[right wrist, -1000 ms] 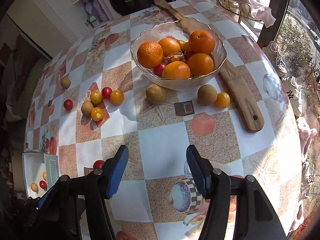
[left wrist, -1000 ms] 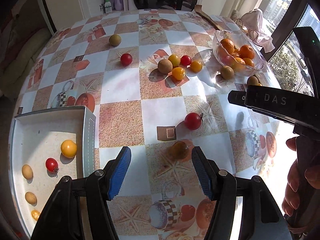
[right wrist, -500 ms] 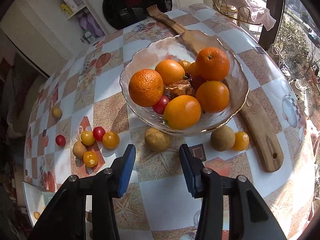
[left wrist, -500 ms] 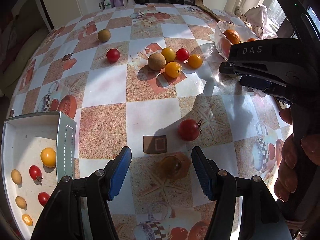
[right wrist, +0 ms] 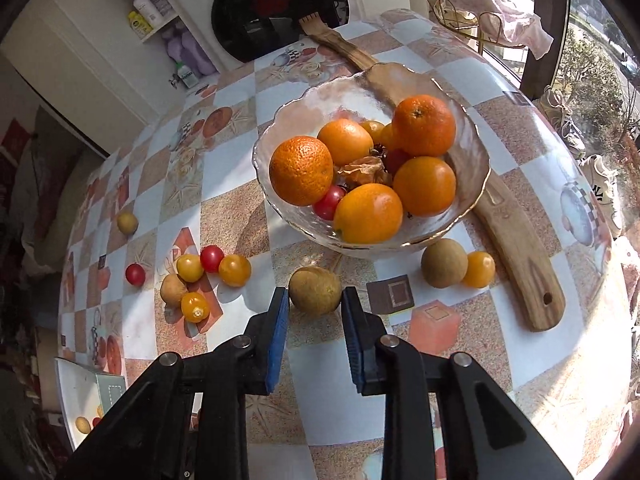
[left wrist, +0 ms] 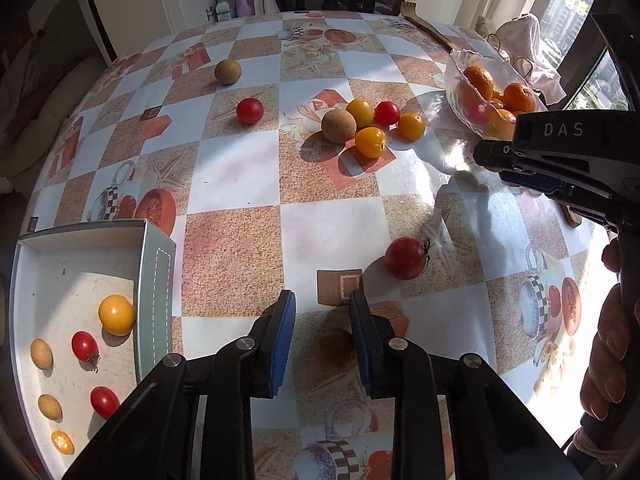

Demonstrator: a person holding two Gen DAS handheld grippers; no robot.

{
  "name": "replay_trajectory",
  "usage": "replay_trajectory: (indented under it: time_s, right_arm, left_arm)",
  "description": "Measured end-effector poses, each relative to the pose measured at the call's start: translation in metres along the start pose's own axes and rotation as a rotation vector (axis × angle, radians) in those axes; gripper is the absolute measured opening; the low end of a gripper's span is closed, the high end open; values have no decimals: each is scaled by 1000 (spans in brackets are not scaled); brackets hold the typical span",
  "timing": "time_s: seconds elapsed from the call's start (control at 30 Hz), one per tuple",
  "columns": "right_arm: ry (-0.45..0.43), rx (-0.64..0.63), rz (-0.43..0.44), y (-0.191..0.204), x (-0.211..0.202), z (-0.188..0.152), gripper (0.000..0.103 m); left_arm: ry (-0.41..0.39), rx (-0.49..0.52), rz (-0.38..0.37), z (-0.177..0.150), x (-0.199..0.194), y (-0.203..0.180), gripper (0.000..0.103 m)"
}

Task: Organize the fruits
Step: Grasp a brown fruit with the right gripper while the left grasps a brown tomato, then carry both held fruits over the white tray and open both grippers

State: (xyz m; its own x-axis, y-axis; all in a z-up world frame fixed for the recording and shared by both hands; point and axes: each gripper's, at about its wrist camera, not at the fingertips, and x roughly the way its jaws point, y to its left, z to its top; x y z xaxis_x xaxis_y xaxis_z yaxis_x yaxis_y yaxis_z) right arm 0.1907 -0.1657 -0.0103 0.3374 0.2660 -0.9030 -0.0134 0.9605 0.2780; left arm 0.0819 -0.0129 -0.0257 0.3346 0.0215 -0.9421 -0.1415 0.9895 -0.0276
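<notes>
Two grippers work over the checked tablecloth point(left wrist: 236, 168), both closing. The right gripper point(right wrist: 314, 300) has a brown round fruit point(right wrist: 315, 290) between its blue pads, just in front of the glass bowl point(right wrist: 472, 184) of oranges; the pads look to touch its sides. The left gripper point(left wrist: 322, 316) closes around a shadowed brownish fruit point(left wrist: 338, 346) low between its fingers; contact is unclear. A red tomato point(left wrist: 406, 258) lies just beyond, to the right.

Bright sunlight comes through the window point(left wrist: 576, 40) at right. It glares on the tablecloth point(left wrist: 452, 160) and casts hard shadows. Fisheye edges curve and darken.
</notes>
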Motion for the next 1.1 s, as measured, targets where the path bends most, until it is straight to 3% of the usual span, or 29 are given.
replay_trajectory:
  time_s: [0.5, 0.6, 1.1]
  right_arm:
    - [74, 40, 14, -24, -28, -47, 29]
    - [77, 35, 19, -25, -33, -54, 29]
    - [80, 34, 48, -29, -48, -71, 29]
  left_arm:
    - [-7, 59, -9, -7, -3, -4, 31]
    - [-7, 68, -20, -13, -4, -6, 45]
    - [7, 80, -14, -35, -20, -9, 45]
